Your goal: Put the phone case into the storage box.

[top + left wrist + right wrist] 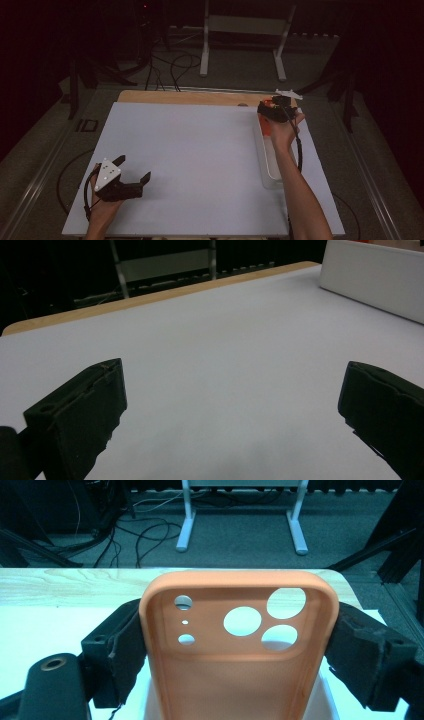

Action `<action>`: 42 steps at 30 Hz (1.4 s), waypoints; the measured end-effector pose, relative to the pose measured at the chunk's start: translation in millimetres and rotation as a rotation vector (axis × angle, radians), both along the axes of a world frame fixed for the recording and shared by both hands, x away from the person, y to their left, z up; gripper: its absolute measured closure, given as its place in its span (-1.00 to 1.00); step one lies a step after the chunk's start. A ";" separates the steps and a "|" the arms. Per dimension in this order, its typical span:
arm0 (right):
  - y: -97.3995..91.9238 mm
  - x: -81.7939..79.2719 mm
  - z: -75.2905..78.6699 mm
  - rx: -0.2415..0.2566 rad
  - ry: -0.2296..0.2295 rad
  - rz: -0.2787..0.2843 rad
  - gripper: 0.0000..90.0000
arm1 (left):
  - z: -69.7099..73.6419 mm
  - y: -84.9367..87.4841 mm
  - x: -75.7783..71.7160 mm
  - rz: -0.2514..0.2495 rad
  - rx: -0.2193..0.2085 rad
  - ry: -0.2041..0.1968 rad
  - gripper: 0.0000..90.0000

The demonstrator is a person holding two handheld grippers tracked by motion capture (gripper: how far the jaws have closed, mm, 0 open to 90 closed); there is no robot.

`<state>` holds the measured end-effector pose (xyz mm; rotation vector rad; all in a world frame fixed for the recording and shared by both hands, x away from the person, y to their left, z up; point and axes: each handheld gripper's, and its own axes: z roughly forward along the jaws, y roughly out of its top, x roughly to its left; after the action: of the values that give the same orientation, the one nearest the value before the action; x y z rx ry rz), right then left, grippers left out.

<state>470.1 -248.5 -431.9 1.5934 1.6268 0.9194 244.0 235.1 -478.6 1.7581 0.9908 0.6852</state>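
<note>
Your right gripper [235, 645]: its jaws pinch an orange phone case [237, 645] by its two long edges, camera holes at the top.
Phone case position: held up at the far right of the table, over the far end of a long white tray [270, 172].
Your left gripper [131, 175]: jaws spread wide with nothing between them, resting at the near left.
Table [200, 150]: white sheet, with a wooden edge showing along the far side.

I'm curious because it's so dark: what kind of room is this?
Probably a lab or recording studio: a white table ringed by black curtains, loose cables on the floor, and a right gripper holding an orange phone case.
</note>
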 end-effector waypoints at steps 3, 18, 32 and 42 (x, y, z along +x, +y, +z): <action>-0.1 0.2 -1.0 -0.002 0.005 0.002 -0.65 | 0.0 0.2 0.0 0.001 -0.002 -0.001 -1.00; 0.7 1.8 -4.5 -0.006 0.023 0.012 -0.65 | 0.4 0.9 -0.3 0.003 -0.001 -0.002 -1.00; 0.2 3.4 -7.6 -0.014 0.029 0.013 -0.65 | 0.0 0.1 -0.1 0.002 -0.002 -0.001 -1.00; -1.0 2.7 -9.5 -0.010 0.014 0.019 -0.65 | -0.5 -0.4 0.1 -0.001 0.004 0.003 -1.00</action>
<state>472.7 -249.5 -441.4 1.5836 1.6562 0.9103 244.1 234.8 -479.0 1.7636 0.9917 0.6847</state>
